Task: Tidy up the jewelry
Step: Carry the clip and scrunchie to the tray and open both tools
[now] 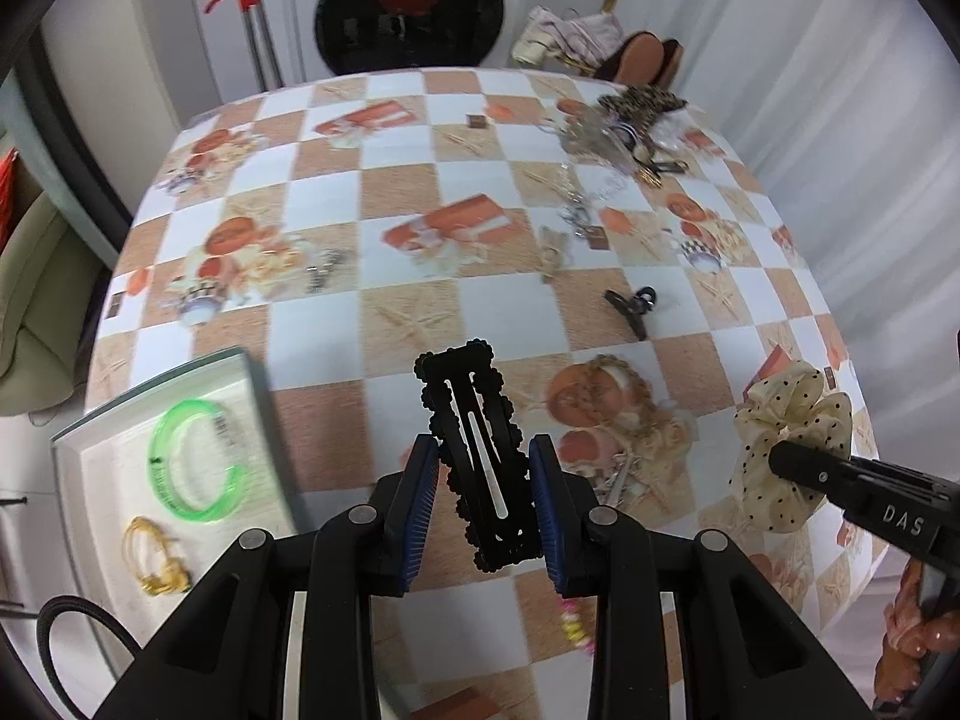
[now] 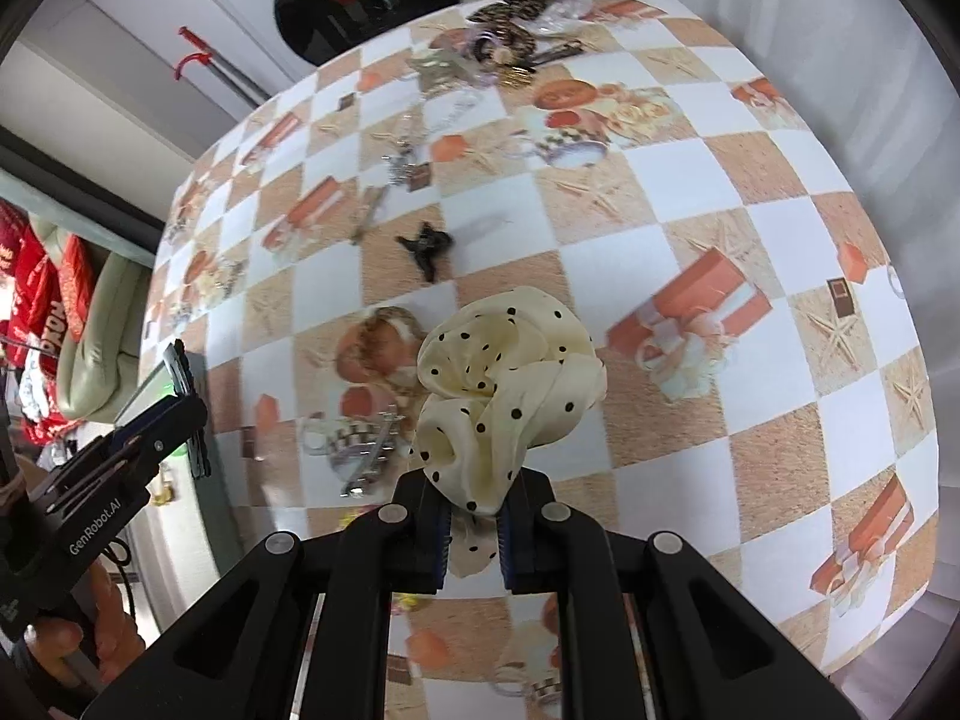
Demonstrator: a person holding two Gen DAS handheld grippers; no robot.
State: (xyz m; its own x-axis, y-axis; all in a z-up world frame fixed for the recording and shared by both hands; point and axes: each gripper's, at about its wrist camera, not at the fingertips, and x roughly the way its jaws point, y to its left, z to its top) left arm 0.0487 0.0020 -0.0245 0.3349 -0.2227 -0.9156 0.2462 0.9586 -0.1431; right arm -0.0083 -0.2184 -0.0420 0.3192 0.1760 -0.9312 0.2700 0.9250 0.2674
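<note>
My left gripper (image 1: 483, 450) is shut on a black scalloped snap hair clip (image 1: 477, 456) and holds it above the table, right of a white tray (image 1: 108, 468). The tray holds a green bangle (image 1: 195, 461) and a yellow bracelet (image 1: 153, 558). My right gripper (image 2: 474, 492) is shut on a cream polka-dot scrunchie (image 2: 510, 384), held above the table; the scrunchie also shows in the left wrist view (image 1: 792, 438). A small black claw clip (image 1: 630, 306) lies on the table, also in the right wrist view (image 2: 427, 246).
A checkered tablecloth (image 1: 420, 192) covers the table. A pile of chains, hair ties and clips (image 1: 624, 126) lies at the far right. A beaded bracelet (image 1: 573, 624) lies under my left gripper. A watch (image 2: 360, 444) lies left of my right gripper. A washing machine (image 1: 408, 0) stands behind.
</note>
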